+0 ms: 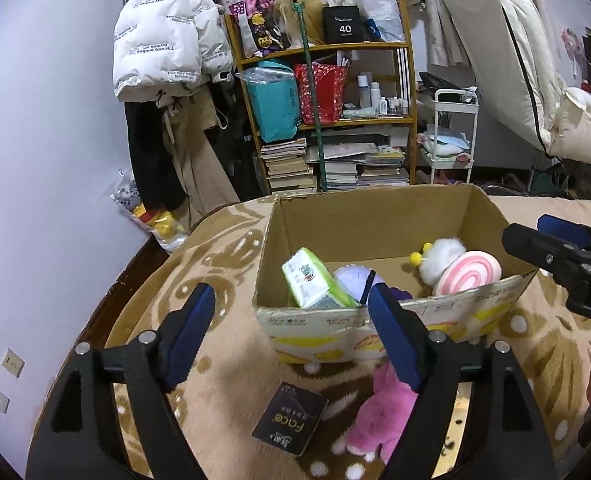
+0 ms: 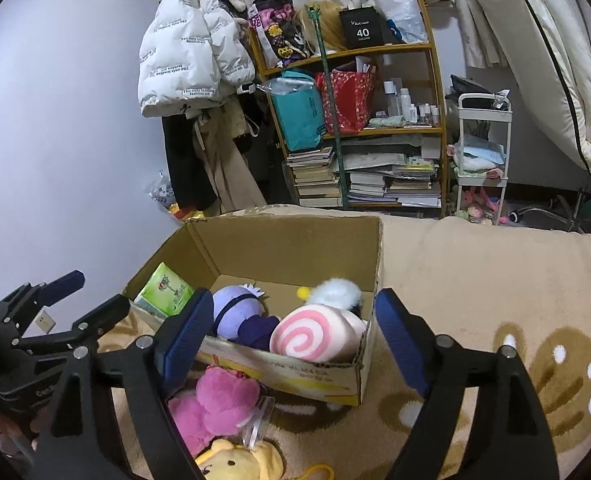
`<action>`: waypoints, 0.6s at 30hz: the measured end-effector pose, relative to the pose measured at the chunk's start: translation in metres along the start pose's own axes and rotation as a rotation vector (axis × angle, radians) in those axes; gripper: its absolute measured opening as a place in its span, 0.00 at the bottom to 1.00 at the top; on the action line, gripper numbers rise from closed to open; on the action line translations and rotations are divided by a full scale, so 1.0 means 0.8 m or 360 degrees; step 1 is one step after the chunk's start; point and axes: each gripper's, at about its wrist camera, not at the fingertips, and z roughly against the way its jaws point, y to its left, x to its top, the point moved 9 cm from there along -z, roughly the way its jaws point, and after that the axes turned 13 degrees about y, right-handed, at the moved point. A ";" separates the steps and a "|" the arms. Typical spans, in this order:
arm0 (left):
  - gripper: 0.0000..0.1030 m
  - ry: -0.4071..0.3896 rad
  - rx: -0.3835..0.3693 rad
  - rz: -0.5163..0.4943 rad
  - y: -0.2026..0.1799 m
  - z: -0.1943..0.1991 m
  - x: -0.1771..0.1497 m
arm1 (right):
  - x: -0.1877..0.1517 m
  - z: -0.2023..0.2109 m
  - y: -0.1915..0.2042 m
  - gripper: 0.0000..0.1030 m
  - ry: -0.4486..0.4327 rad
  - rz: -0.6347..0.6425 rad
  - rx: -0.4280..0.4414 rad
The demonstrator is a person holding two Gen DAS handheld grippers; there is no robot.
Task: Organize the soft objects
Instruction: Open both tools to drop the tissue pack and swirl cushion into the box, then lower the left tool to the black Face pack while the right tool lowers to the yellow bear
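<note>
An open cardboard box stands on a beige fleece blanket. Inside lie a green tissue pack, a purple plush, a pink-and-white swirl cushion and a white fluffy toy. In front of the box lie a pink plush, a black "Face" pack and a yellow bear plush. My left gripper is open and empty above the blanket before the box. My right gripper is open and empty over the box's near edge.
A wooden shelf with bags, bottles and book stacks stands behind, a white jacket hangs left of it, and a white trolley stands to its right. The blanket stretches right of the box.
</note>
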 end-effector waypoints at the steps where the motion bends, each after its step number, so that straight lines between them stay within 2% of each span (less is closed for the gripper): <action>1: 0.82 0.0011 0.0001 0.0009 0.003 0.003 -0.002 | -0.001 0.003 0.001 0.85 0.0002 0.0005 -0.0007; 2: 0.86 0.0018 0.0000 0.0020 0.006 0.007 -0.004 | -0.002 0.005 0.002 0.86 0.0002 0.0007 -0.0009; 4: 0.89 0.0018 -0.0002 0.0035 0.011 0.014 -0.008 | -0.005 0.011 0.004 0.94 0.0001 0.0006 -0.0012; 10: 0.94 0.0031 0.0010 0.0041 0.020 0.036 -0.018 | -0.015 0.034 0.011 1.00 -0.0014 0.0015 -0.0031; 18: 0.96 0.0044 0.0016 0.0085 0.034 0.064 -0.040 | -0.036 0.057 0.033 1.00 0.0013 0.0108 -0.0090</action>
